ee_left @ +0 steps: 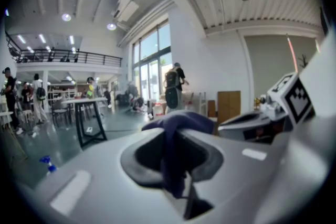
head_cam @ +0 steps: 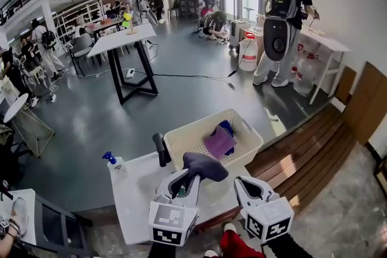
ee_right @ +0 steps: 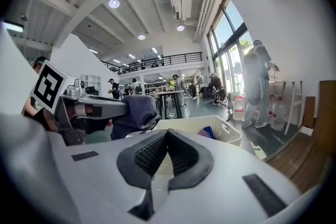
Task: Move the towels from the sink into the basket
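Carrying a towel across to the basket is the step I judge to be in hand.

In the head view, the left gripper (head_cam: 190,181) is pinching a dark towel (head_cam: 205,165), which hangs off its tip above the white surface (head_cam: 136,190), just short of the near rim of the basket (head_cam: 181,141). A purple towel (head_cam: 219,142) and a blue towel (head_cam: 227,126) already lie inside the basket. The right gripper (head_cam: 240,181) sits beside the left one, also near the basket, with nothing on it. A spray bottle (head_cam: 113,161) stands at the left edge of the surface. I cannot pick out the sink from here.

In the left gripper view, the jaws are clamped on a fold of the dark towel, and the cloth bunches up over the tips and trails down between the pads. The right gripper shows at the right edge.

In the right gripper view, the jaws are pressed together with nothing between them. The basket lies straight ahead, and the left gripper with its towel is off to the left, about level with the basket's rim.

Next, I reckon the left gripper needs to go forward until the towel hangs fully over the opening, clear of the rim. Only then should I spread the jaws, so the trailing end does not drape over the edge.
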A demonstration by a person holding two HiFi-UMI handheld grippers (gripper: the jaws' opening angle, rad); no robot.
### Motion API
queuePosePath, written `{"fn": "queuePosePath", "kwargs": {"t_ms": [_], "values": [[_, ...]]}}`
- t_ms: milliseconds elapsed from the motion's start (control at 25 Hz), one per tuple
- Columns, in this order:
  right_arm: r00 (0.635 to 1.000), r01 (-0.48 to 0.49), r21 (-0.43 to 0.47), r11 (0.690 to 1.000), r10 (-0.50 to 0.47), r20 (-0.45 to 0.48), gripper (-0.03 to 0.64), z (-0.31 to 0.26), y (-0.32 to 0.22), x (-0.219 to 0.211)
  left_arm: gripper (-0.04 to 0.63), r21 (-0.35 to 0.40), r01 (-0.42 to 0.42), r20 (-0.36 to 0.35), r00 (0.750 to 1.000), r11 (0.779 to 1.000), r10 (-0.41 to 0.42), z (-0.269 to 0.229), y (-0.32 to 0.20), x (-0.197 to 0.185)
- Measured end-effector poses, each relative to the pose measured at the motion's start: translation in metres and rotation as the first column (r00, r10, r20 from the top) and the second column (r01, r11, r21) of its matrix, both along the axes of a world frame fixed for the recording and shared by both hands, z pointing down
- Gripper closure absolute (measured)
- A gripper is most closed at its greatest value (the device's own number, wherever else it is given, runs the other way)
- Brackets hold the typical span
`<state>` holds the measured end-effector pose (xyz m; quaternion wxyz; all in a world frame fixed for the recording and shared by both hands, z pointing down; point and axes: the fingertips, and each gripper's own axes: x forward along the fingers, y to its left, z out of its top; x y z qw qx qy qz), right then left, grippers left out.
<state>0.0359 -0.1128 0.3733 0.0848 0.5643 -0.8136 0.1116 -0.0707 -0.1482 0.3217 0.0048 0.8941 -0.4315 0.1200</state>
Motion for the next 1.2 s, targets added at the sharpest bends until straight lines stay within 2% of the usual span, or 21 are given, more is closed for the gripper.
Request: {"fn": "queuePosePath", "kwargs": {"t_ms": [200,440,880,1200], "values": [[1.000,-0.017,0.012,1.000,0.017,-0.007,0.609,-0.002,-0.017,0.018,0.534,-0.011,0.003,0.006,1.000,1.000,-0.003,0.014,-0.023,0.012],[1.000,-0.014,0.034,0.999,0.013,0.013,0.609,-0.011,-0.052,0.025,0.533,-0.031,0.003,0.058,0.998,1.000,-0.001,0.021,-0.062,0.022],[1.000,0.023,0.026,0.999,-0.023,-0.017,0.609,-0.010,-0.111,0.057,0.532,-0.131,0.060,0.087,0.995,0.990,-0.049,0.054,-0.126,0.049],[0.998,0.067,-0.004,0.998,-0.067,-0.004,0.609,-0.003,-0.152,0.067,0.532,-0.239,0.104,0.097,0.992,0.965,-0.083,0.095,-0.163,0.056]]}}
